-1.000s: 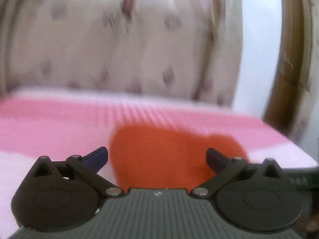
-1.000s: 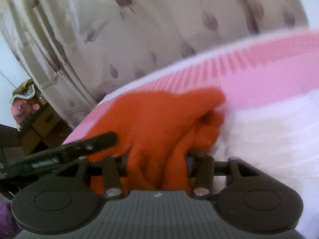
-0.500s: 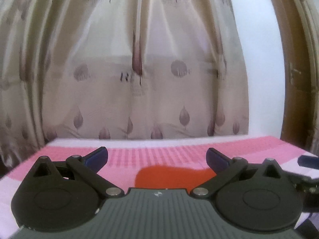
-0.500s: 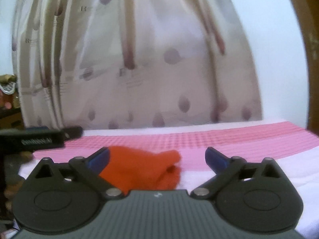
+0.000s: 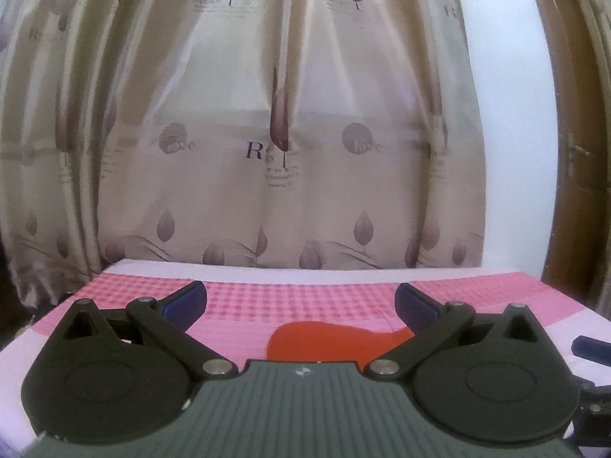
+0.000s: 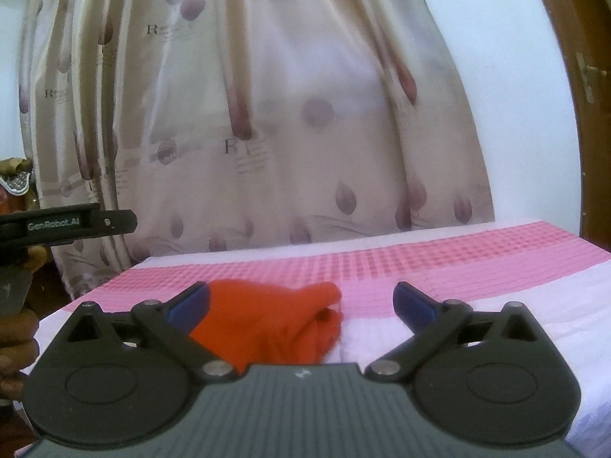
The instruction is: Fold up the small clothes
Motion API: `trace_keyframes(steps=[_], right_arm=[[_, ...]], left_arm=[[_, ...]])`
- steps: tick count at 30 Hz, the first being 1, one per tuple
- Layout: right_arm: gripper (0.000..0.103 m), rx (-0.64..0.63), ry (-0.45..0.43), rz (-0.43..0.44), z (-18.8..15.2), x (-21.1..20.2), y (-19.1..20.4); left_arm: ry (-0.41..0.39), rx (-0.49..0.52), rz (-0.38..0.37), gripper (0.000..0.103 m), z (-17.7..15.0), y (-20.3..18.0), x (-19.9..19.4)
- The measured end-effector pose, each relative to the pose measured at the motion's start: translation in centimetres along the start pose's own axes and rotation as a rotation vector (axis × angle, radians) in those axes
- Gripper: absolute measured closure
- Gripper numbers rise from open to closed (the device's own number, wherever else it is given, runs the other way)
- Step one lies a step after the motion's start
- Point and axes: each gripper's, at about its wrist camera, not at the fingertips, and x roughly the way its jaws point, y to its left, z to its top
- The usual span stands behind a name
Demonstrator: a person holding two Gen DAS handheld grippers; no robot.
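Both tools stand released: the right tool [image 6: 299,303] has its blue pads spread wide with nothing pressed between them, and the left tool [image 5: 299,299] likewise. An orange garment [image 6: 267,324] lies bunched in a soft, rumpled heap — folds showing on its right side — on the bed [image 6: 477,267], which wears a pink-checked and white cover. From the right wrist view it sits just beyond the tool, nearer the left pad; from the left, it lies low between the pads, partly hidden by the tool's body. A patterned curtain [image 5: 267,133] hangs behind the bed.
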Motion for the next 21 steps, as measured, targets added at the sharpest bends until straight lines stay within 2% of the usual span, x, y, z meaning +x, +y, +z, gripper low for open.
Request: trace_keyframes(steps=[18,21], right_arm=[[0.0,0.002,0.046,0.0,-0.9,0.2,0.2],[0.0,0.003,0.055,-0.001,-1.2,0.2,0.2]], left_arm=[[0.127,-0.042,-0.01,0.0,-1.9,0.8,1.6],[0.131,-0.042,0.009,0.0,-2.3,0.9,1.8]])
